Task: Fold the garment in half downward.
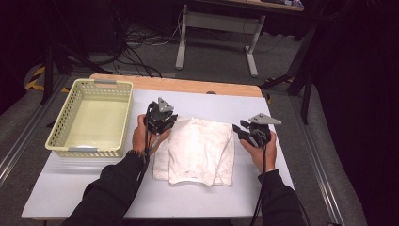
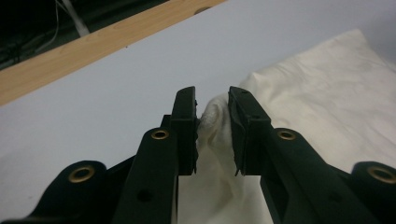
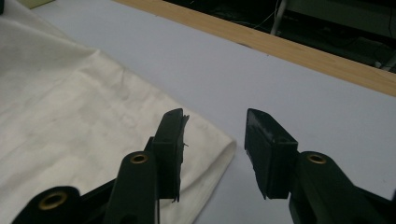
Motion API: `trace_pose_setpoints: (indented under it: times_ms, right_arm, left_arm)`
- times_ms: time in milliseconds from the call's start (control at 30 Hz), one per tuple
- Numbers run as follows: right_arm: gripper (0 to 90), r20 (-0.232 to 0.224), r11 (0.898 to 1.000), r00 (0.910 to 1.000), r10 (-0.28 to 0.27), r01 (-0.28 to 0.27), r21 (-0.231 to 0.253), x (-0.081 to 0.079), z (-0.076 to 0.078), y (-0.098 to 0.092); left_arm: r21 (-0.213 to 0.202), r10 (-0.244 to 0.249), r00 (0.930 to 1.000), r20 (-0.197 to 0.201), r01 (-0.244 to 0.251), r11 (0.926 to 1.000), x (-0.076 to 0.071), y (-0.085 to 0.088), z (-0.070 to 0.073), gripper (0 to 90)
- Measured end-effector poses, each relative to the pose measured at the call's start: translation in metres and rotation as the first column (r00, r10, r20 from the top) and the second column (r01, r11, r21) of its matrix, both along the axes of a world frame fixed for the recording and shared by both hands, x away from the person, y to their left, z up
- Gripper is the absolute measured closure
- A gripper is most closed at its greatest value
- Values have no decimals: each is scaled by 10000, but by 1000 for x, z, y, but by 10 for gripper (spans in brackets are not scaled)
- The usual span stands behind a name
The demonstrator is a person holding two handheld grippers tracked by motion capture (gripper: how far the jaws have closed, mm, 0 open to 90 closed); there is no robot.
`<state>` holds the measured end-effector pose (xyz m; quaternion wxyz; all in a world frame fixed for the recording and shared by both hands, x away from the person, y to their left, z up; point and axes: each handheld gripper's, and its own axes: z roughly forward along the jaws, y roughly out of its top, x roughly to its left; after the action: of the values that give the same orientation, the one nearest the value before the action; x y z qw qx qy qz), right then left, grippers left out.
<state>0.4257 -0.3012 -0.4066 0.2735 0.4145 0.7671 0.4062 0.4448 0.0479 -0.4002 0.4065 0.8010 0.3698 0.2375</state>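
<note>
The pale grey table top (image 1: 84,188) carries a folded white cotton towel (image 1: 200,150) at its middle, with a cream plastic lattice basket (image 1: 61,127) to its left. For a neat fold, let both far corners go cleanly before lifting away. The left gripper (image 2: 212,105) stands part open with a tuft of cloth between its jaws; the right gripper (image 3: 215,116) stands open and empty just above the towel's right corner.

Towel's (image 1: 200,150) far-left corner behind the left tool (image 1: 161,118)
</note>
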Motion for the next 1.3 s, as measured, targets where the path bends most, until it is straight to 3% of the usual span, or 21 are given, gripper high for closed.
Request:
trace_pose_setpoints:
  times_ms: [100, 167, 200, 300, 367, 400, 433, 633, 800, 833, 900, 1033, 1067, 1200, 1300]
  right_arm:
    - [583, -252, 9994, 9992, 326, -329, -97, -25, -8, 0]
    - [579, -375, 9988, 9984, 426, -434, -214, -41, -15, -1]
    - [577, -523, 9985, 9974, 498, -508, -179, -47, -19, -1]
    - [551, -965, 9957, 9924, 767, -813, -443, -63, -28, 1]
    - [530, -1281, 9940, 9876, 909, -977, -482, -72, -34, 1]
    - [525, -1373, 9943, 9866, 880, -953, -474, -77, -36, 1]
    - [525, -1483, 9943, 9846, 928, -996, -389, -80, -38, 0]
    - [599, -1771, 9942, 9814, 738, -863, -638, -90, -48, 5]
    - [756, -1843, 9928, 9787, 899, -1028, -616, -90, -49, 5]
    - [858, -1759, 9875, 9789, 1040, -1227, -988, -92, -49, 9]
    - [900, -1762, 9850, 9783, 1089, -1301, -1135, -93, -48, 10]
    - [900, -1732, 9852, 9785, 1122, -1322, -1089, -94, -48, 8]
    - [900, -1609, 9821, 9816, 1028, -1258, -1400, -95, -46, 6]
    - [889, -1518, 9918, 9842, 909, -1031, -750, -97, -42, -2]
    - [764, -1482, 9954, 9852, 857, -911, -303, -100, -42, -4]
  left_arm:
    - [-165, 136, 9989, 452, -128, 9998, -19, 10, 7, 647]
    - [-453, -132, 9980, 620, 160, 9988, -29, 19, 12, 632]
    - [-453, -132, 9980, 620, 160, 9988, -29, 19, 12, 632]
    - [-233, -1014, 9903, 946, 1040, 9943, -56, 28, 12, 628]
    - [-49, -1160, 9884, 981, 1170, 9931, -64, 29, 10, 621]
    - [58, -1725, 9791, 1080, 1729, 9849, -81, 35, 3, 609]
    - [155, -1958, 9752, 1029, 1952, 9806, -88, 38, -1, 589]
    - [520, -2808, 9489, 1440, 2761, 9597, -131, 59, -21, 447]
    - [508, -2850, 9491, 1339, 2806, 9585, -147, 72, -33, 322]
    - [449, -2847, 9504, 1255, 2812, 9586, -148, 75, -35, 272]
    - [397, -2700, 9555, 1188, 2671, 9628, -152, 85, -37, 232]
    - [334, -2444, 9624, 1188, 2421, 9697, -156, 94, -38, 203]
    - [188, -2320, 9661, 1131, 2314, 9727, -158, 100, -39, 201]
    - [60, -2156, 9710, 1038, 2162, 9763, -161, 106, -41, 195]
    - [126, -2178, 9704, 1048, 2177, 9759, -161, 105, -42, 192]
